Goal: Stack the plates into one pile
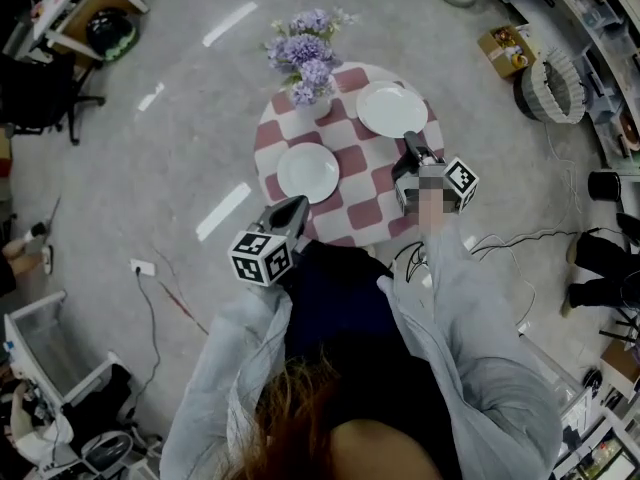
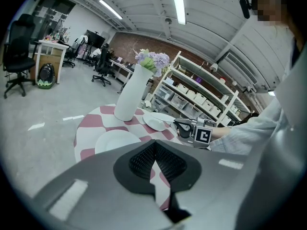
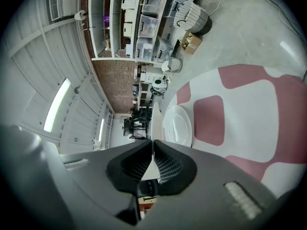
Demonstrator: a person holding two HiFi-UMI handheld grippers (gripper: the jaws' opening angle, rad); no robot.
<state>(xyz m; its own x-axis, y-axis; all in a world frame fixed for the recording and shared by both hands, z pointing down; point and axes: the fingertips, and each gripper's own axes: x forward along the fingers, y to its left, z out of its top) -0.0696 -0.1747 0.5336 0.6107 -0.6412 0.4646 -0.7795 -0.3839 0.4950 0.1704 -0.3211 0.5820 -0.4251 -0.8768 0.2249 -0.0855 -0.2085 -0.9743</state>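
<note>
Two white plates lie apart on a round table (image 1: 372,196) with a red-and-white checked cloth. One plate (image 1: 309,172) is at the near left, the other plate (image 1: 392,109) at the far right. My left gripper (image 1: 297,204) hovers at the table's near edge, just short of the near plate (image 2: 116,141), its jaws shut and empty. My right gripper (image 1: 408,140) is over the table's right side, near the far plate (image 3: 178,126), and is also shut with nothing in it. In the left gripper view the far plate (image 2: 156,122) lies beyond the near one, with the right gripper (image 2: 184,127) beside it.
A white vase (image 1: 310,93) of purple flowers stands at the table's far edge, between the plates and behind them. On the floor are a wicker basket (image 1: 548,86), a cardboard box (image 1: 505,48) and cables (image 1: 510,240) to the right. Shelves line the right wall.
</note>
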